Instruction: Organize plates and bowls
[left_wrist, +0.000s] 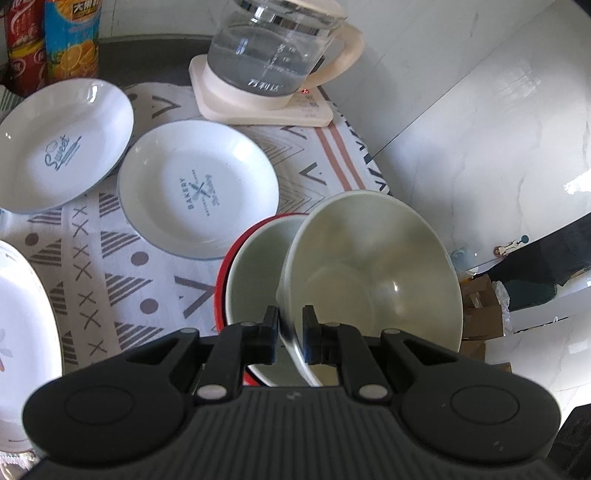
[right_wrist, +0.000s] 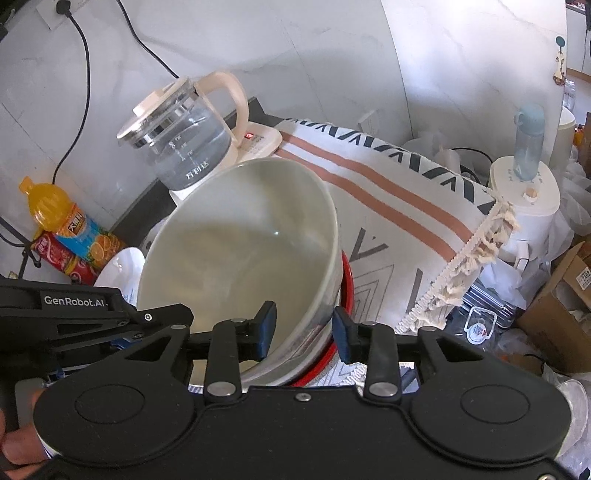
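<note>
The left gripper (left_wrist: 290, 334) is clamping the cream bowl's (left_wrist: 373, 273) near rim, tilting it above the red-rimmed bowl (left_wrist: 255, 258) on the counter (left_wrist: 122, 258); the right gripper (right_wrist: 304, 332) is straddling the opposite rim, jaws apart, not pressing.

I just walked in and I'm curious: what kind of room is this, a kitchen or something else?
Probably a lived-in home kitchen or dining corner. A glass electric kettle sits on its base, white plates lie on a patterned tablecloth, and drink bottles stand by the marble-look wall. Boxes clutter the floor.
</note>
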